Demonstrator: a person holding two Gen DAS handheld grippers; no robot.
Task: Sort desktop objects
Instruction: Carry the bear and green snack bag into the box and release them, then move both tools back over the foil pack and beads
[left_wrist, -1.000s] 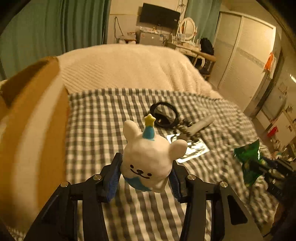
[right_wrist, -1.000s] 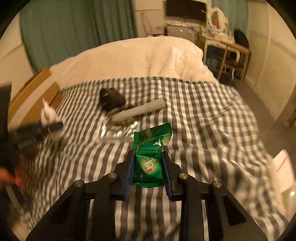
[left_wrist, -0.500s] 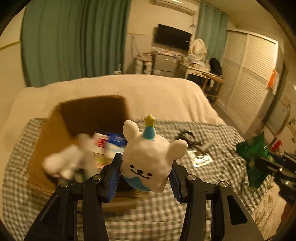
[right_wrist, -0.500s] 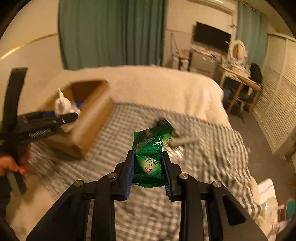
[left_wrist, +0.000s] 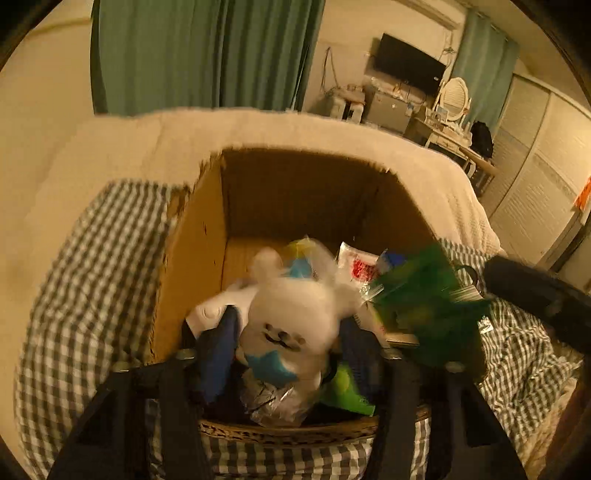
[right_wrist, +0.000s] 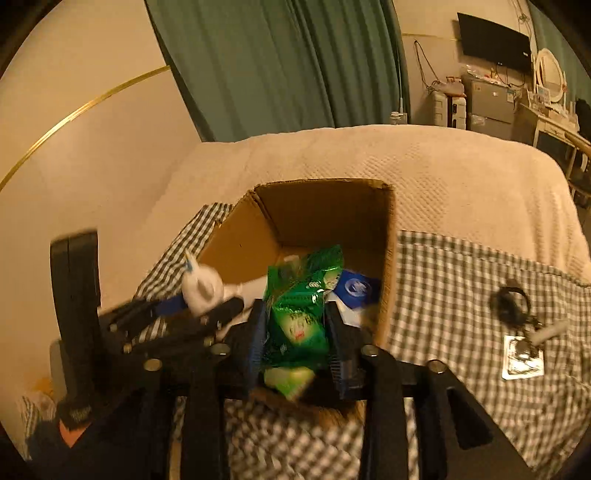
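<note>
While both grippers tilt down over the cardboard box (left_wrist: 192, 251), left gripper (left_wrist: 286, 339) clamps the white toy (left_wrist: 291, 317); right gripper (right_wrist: 295, 332), at its 3 o'clock, pinches the green packet (right_wrist: 299, 314).

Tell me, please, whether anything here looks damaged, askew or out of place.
The cardboard box has a ragged, torn upper edge at its left corner, as if the flaps were ripped off. Beyond it, a black cable, a white stick and a flat packet lie unsorted on the checked blanket.
</note>
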